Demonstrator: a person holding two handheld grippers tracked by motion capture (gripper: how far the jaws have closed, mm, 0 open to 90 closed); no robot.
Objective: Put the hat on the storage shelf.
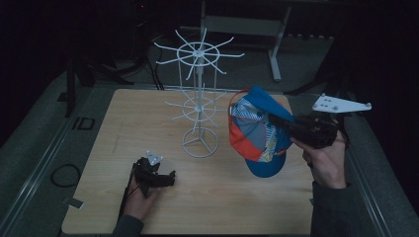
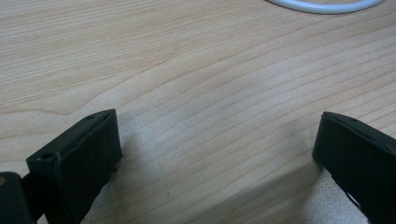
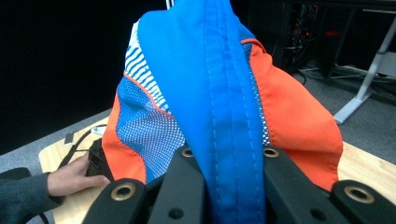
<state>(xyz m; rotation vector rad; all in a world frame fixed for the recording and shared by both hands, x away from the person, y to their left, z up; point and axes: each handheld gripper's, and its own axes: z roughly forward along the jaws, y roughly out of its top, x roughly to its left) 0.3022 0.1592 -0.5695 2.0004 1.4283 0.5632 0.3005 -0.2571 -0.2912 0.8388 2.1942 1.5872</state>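
A blue, orange and white patterned cap (image 1: 257,131) hangs in the air to the right of a white wire display stand (image 1: 199,96). My right gripper (image 1: 284,122) is shut on the cap's blue fabric; in the right gripper view the cap (image 3: 224,107) rises from between the two closed black jaws. My left gripper (image 1: 170,177) rests low on the wooden table (image 1: 123,128) near the front left, held by a hand. Its jaws stand wide apart in the left gripper view, with only bare wood (image 2: 210,116) between them, so the left gripper (image 2: 217,140) is open.
The stand's round base ring (image 1: 199,143) sits mid-table, and its edge (image 2: 322,7) shows at the top of the left gripper view. Wire arms spread out at two heights. A cable loop (image 1: 64,175) lies off the table's left side. Dark desk legs stand behind.
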